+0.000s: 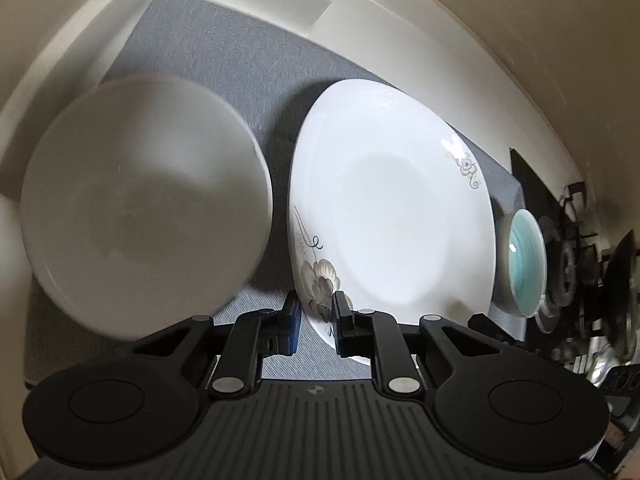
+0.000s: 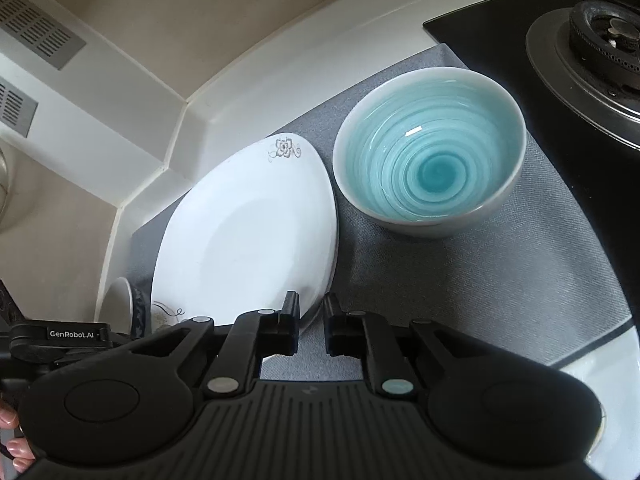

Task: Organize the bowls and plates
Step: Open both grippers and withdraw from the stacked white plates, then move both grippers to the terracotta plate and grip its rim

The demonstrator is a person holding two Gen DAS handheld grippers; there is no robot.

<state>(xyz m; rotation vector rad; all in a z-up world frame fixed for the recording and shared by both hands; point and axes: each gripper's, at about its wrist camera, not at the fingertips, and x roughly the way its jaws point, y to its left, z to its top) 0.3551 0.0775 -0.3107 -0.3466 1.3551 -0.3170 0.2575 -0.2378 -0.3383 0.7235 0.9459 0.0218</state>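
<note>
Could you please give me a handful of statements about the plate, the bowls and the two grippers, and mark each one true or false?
1. The left gripper is closed on the rim of the flowered plate. True.
2. The right gripper holds the blue bowl. False: it is closed on the plate's edge; the bowl stands apart on the grey mat.
3. The blue bowl is upside down. False: it stands upright, showing its swirled inside.
4. A white bowl sits left of the plate in the left wrist view. True.
5. The plate is plain white. False: it has flower prints near two edges.
</note>
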